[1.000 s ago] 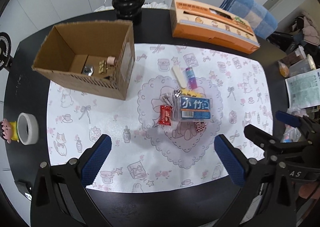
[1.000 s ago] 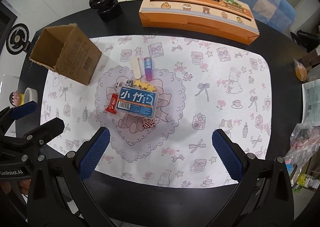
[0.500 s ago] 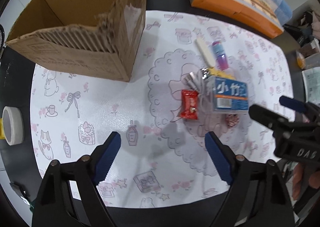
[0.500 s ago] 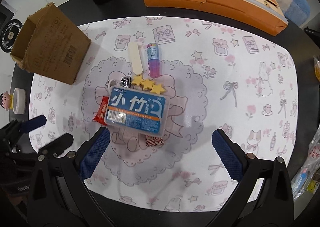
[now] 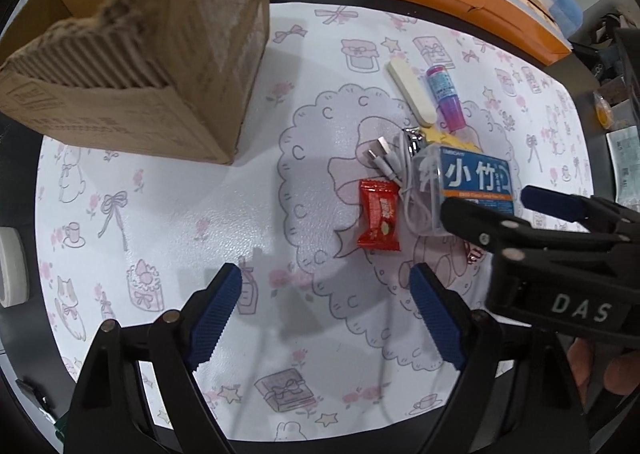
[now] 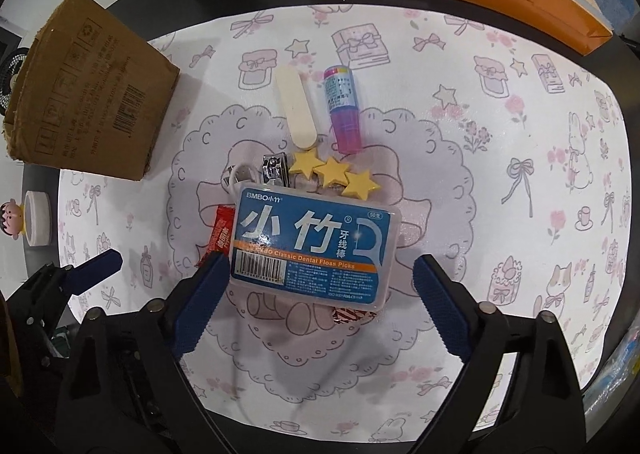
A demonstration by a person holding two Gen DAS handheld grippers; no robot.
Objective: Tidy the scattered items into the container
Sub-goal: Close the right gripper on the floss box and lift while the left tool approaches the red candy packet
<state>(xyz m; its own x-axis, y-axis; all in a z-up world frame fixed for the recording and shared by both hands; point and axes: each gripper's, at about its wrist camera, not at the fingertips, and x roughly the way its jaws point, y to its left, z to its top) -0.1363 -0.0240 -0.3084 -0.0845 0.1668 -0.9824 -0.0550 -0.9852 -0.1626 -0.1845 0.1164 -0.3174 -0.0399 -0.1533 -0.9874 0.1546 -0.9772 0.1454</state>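
Straddling the floss-pick box (image 6: 314, 250) with spread right tongs (image 6: 316, 304), squeeze its short sides squarely; left tongs (image 5: 326, 314) gape empty near the cardboard box (image 5: 160, 54)

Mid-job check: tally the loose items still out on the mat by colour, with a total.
Blue: 1, floss pick box
Red: 2, red snack packet, striped candy
Yellow: 1, star clip
Cream: 1, nail file
Pink: 1, tube
White: 1, cable
Silver: 1, nail clipper
Total: 8
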